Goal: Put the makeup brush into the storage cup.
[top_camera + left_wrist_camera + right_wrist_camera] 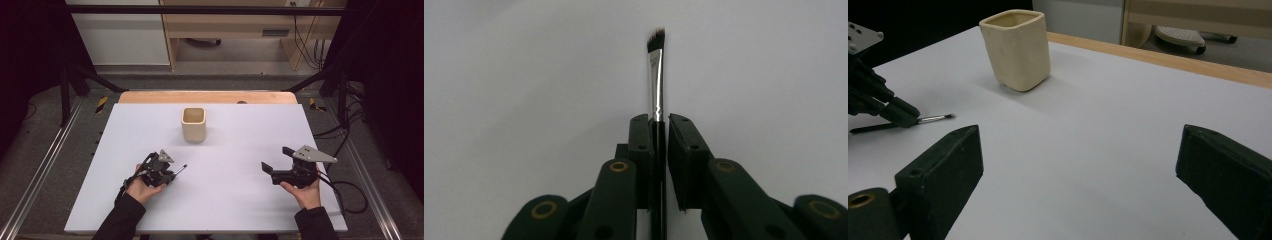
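Brush (656, 75) lies pinched in the left gripper (172, 175), bristles toward the table's (240, 200) right edge (right gripper (276, 161) spread).

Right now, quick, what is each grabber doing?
Left gripper: closed on the brush, pinching its handle.
Right gripper: open, holding nothing, its jaws wide apart above the table.

This looks like a lab or recording workroom. A white board (225, 200) lies on a wooden table (207, 96) inside a black metal frame (200, 10), with metal floor rails (40, 170), hazard-striped tape (101, 104) and loose cables (350, 195) around it.
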`<move>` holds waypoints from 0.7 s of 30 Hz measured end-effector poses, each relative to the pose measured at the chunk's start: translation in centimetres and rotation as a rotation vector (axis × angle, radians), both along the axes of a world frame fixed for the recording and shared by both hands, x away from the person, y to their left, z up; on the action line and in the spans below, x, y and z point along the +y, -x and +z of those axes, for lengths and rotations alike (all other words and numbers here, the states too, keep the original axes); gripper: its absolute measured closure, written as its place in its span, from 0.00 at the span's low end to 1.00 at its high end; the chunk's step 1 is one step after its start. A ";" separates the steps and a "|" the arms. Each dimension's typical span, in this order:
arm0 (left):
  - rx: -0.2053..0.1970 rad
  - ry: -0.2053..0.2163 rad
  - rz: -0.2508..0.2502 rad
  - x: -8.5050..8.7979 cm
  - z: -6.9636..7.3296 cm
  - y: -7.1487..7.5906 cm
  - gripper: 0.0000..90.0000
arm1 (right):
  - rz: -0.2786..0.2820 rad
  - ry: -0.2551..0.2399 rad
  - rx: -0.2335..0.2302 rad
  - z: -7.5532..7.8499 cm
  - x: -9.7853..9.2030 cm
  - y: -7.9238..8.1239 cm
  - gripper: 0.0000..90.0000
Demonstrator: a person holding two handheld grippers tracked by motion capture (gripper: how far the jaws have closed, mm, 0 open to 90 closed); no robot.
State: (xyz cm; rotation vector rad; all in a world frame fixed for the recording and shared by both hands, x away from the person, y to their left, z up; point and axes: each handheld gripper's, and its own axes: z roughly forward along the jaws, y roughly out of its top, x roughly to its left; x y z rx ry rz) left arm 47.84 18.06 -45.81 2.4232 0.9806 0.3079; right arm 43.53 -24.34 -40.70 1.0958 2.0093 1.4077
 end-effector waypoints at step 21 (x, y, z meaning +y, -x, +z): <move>-0.063 0.102 -0.018 1.7 3.8 1.2 0.44 | -0.004 -0.005 -0.002 0.2 -0.2 0.0 0.06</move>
